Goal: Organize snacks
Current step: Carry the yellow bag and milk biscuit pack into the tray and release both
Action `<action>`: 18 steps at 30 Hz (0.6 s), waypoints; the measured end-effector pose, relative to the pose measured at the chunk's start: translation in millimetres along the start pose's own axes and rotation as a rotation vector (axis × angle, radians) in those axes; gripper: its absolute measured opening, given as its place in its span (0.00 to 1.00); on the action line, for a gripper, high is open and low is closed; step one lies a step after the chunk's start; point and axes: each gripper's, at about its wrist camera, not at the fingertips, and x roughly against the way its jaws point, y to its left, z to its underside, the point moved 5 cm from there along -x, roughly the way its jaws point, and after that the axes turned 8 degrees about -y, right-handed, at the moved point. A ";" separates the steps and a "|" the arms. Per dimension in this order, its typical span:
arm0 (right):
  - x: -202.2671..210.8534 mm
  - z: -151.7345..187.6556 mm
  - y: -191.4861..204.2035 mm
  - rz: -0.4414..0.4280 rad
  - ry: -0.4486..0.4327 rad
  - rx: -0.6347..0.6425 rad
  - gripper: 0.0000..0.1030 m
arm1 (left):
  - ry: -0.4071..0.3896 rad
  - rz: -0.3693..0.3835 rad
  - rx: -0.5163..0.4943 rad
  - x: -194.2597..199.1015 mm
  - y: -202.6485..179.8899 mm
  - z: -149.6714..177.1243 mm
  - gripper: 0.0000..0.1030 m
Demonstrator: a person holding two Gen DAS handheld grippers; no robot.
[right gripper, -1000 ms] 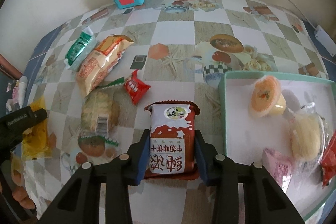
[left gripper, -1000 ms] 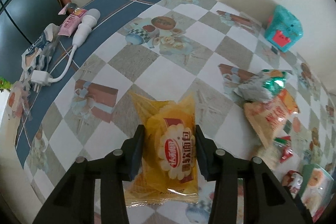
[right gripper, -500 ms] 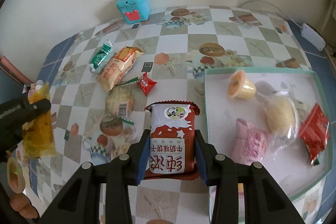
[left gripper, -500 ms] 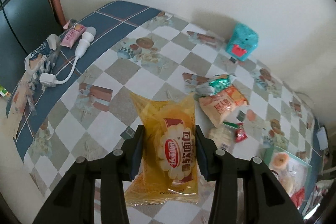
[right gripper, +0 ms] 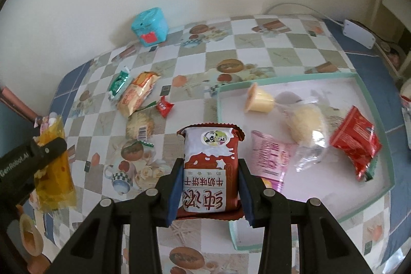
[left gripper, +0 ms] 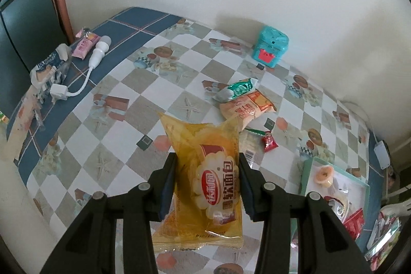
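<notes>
My left gripper (left gripper: 206,184) is shut on a yellow soft-bread packet (left gripper: 208,166) and holds it high above the checked table. It also shows in the right wrist view (right gripper: 52,163) at far left. My right gripper (right gripper: 209,186) is shut on a red and white milk biscuit packet (right gripper: 209,168), held above the left edge of the mint-rimmed white tray (right gripper: 359,207). The tray holds a jelly cup (right gripper: 258,101), a clear-wrapped bun (right gripper: 307,125), a pink packet (right gripper: 269,158) and a red packet (right gripper: 355,137).
Loose on the table: a green packet (right gripper: 118,83), an orange packet (right gripper: 137,94), a round cracker pack (right gripper: 140,125), a small red candy (right gripper: 164,107). A teal box (right gripper: 150,26) stands by the wall. A white charger (left gripper: 96,58) and wrappers lie at the left edge.
Both grippers have risen higher above the table with their packets; the views are wider. The right gripper has shifted toward the tray, which now shows more fully.
</notes>
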 end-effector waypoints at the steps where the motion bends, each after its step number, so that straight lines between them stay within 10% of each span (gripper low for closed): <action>1: 1.1 -0.6 -2.0 -0.003 -0.001 -0.006 0.41 | -0.002 0.001 -0.013 2.1 -4.7 3.2 0.45; 18: 16.2 -21.3 -104.4 0.131 -0.048 -0.217 0.41 | 0.033 0.094 -0.130 9.2 -64.5 27.5 0.45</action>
